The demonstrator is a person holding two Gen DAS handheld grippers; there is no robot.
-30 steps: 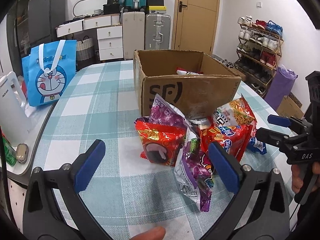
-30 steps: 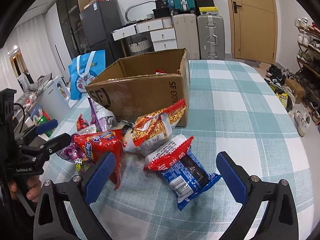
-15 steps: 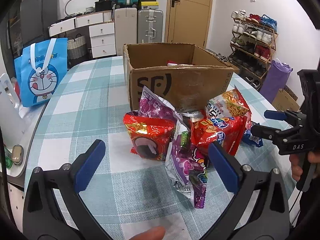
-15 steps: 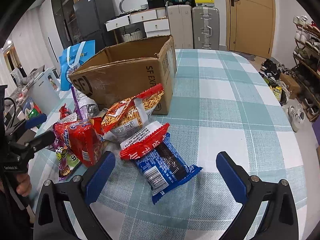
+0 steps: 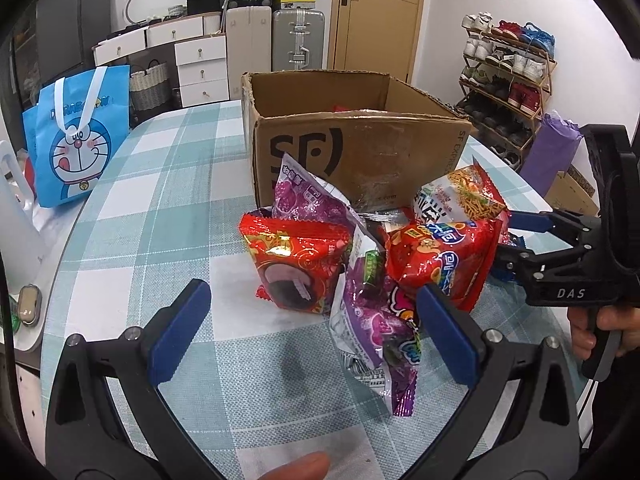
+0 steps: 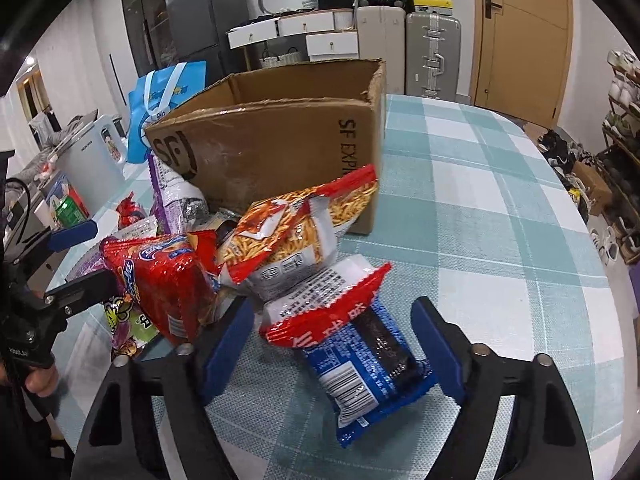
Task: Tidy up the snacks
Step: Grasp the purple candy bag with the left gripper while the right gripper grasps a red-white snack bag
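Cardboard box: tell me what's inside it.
In the left wrist view, only a sliver of red packaging shows above the front wall of the cardboard box. That wall hides the rest of the inside.

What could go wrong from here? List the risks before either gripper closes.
1. The right hand-held gripper straddles the blue cookie pack, whose top lies under the red-and-white pack; closing may pinch both.
2. The left hand-held gripper faces overlapping bags; its right pad sits by the purple candy bag while the red bag stands between.
3. Pulling one pack may topple the pile against the cardboard box.
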